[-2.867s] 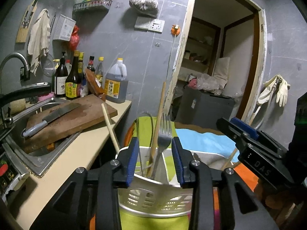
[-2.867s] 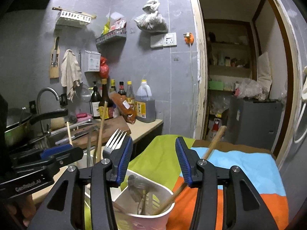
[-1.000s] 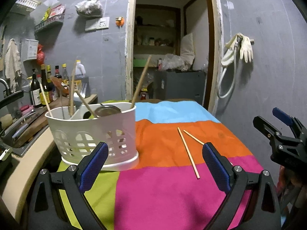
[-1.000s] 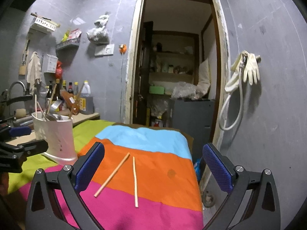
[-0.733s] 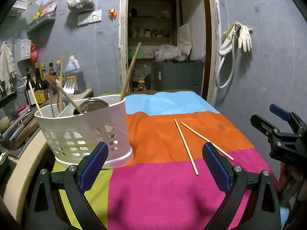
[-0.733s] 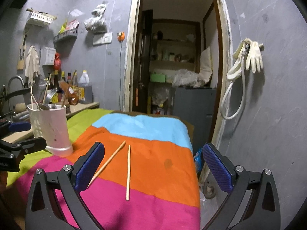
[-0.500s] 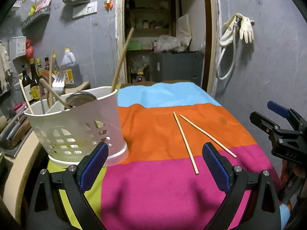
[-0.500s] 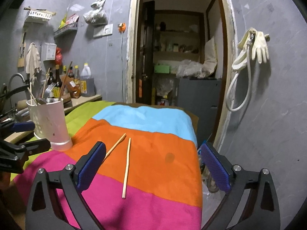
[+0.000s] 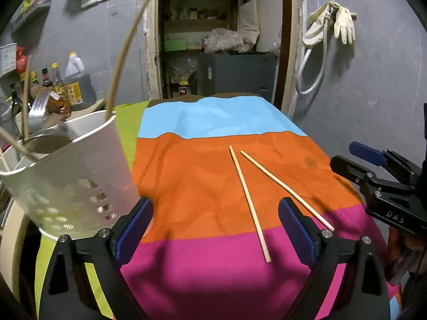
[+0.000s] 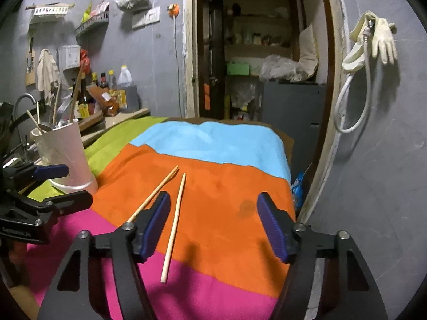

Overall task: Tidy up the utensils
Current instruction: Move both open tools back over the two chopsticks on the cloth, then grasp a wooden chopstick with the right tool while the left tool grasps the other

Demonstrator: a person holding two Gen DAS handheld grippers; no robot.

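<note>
In the left wrist view, the white utensil holder (image 9: 69, 176) now sits further to the left and looms larger than half a second back, and the two wooden chopsticks (image 9: 249, 202) lie nearer the camera. The left gripper (image 9: 214, 236) has its jaws spread wide, having just been closing a little, with nothing pressed between its blue ribbed pads; one chopstick's near end lies between them on the cloth. The striped cloth (image 9: 213, 266) runs blue, orange, then magenta, soft and slightly creased. The holder is perforated plastic, with a fork (image 9: 37, 109) and thin wooden sticks standing in it. Rubber gloves (image 9: 339, 24) hang on the grey wall beside an open doorway.

In the right wrist view, the right gripper (image 10: 213, 225) has just been closing and stands clearly narrower than in the earlier frame, yet its pads grip nothing. One chopstick (image 10: 174, 224) lies just inside its left pad; the other seems to pass behind that pad, though the overlap hides it. The holder stands well apart at left, near bottles (image 10: 106, 93) on the counter.
</note>
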